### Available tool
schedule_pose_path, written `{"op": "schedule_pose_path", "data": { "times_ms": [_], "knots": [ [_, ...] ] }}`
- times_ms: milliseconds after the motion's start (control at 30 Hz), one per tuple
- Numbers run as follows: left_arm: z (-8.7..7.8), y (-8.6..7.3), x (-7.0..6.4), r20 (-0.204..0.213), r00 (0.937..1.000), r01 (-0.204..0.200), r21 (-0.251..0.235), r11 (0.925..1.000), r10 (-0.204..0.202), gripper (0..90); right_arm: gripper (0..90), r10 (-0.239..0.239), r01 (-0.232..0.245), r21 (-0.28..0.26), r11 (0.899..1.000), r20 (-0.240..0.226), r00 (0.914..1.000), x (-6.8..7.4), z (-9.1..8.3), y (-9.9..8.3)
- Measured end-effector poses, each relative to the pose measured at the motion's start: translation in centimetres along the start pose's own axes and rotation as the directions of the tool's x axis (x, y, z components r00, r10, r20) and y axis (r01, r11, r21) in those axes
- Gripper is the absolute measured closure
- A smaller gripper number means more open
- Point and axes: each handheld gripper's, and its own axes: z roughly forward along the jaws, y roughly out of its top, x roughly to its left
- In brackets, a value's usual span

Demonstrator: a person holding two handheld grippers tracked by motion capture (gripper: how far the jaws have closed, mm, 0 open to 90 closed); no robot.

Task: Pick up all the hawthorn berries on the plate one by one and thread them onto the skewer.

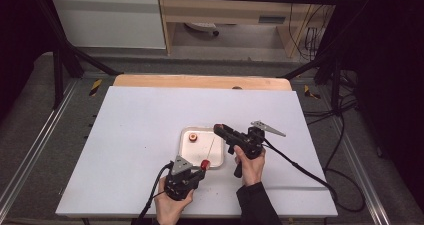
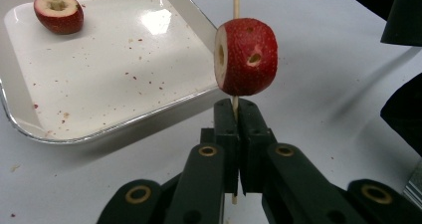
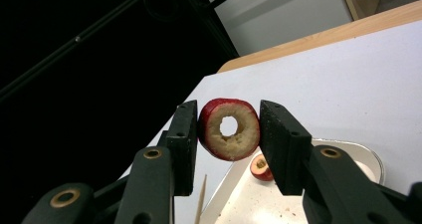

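One cored fruit (image 3: 229,129) between right tongs (image 3: 226,134).

White table (image 1: 130,135), wooden shelving (image 1: 225,10) behind, grey floor (image 1: 30,110), dim surroundings.

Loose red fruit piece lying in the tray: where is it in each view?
High view: loose fruit piece mid-frame, in the tray's far left corner.
Left gripper view: top left, far from the skewered piece on its skewer.
Right gripper view: low centre, just under the ring piece between the jaws.
Shared landmark: the white tray it lies in.
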Motion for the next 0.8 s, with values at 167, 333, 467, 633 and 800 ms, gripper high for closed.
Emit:
{"op": "schedule_pose_path", "data": {
  "times_ms": [167, 333, 467, 633, 800],
  "knots": [
    [0.21, 0.11, -0.05, 0.003, 0.9998, 0.018, -0.014, 0.9997, -0.018, 88.2, 61.2, 0.014, -0.015, -0.036, 0.999, -0.005, 0.9999, 0.09, -0.16, -0.21],
    [0.46, 0.29, -0.35, 0.011, 0.9996, 0.026, -0.024, 0.9994, -0.026, 88.2, 61.2, 0.024, -0.025, -0.063, 0.998, -0.012, 0.9996, 0.2, -0.16, -0.49],
    [0.7, 0.48, -0.7, 0.016, 0.9995, 0.028, -0.03, 0.9992, -0.027, 88.2, 61.2, 0.021, -0.022, -0.077, 0.997, -0.014, 0.9997, 0.21, -0.1, -0.61],
    [0.78, 0.6, -0.77, 0.021, 0.9992, 0.034, -0.033, 0.9989, -0.034, 88.3, 61.2, 0.025, -0.026, -0.078, 0.997, -0.019, 0.9995, 0.3, -0.13, -0.69],
    [0.75, 0.61, -0.69, 0.02, 0.999, 0.039, -0.036, 0.9986, -0.039, 88.3, 61.2, 0.02, -0.021, -0.078, 0.997, -0.023, 0.9996, 0.31, -0.12, -0.78]
  ]
}}
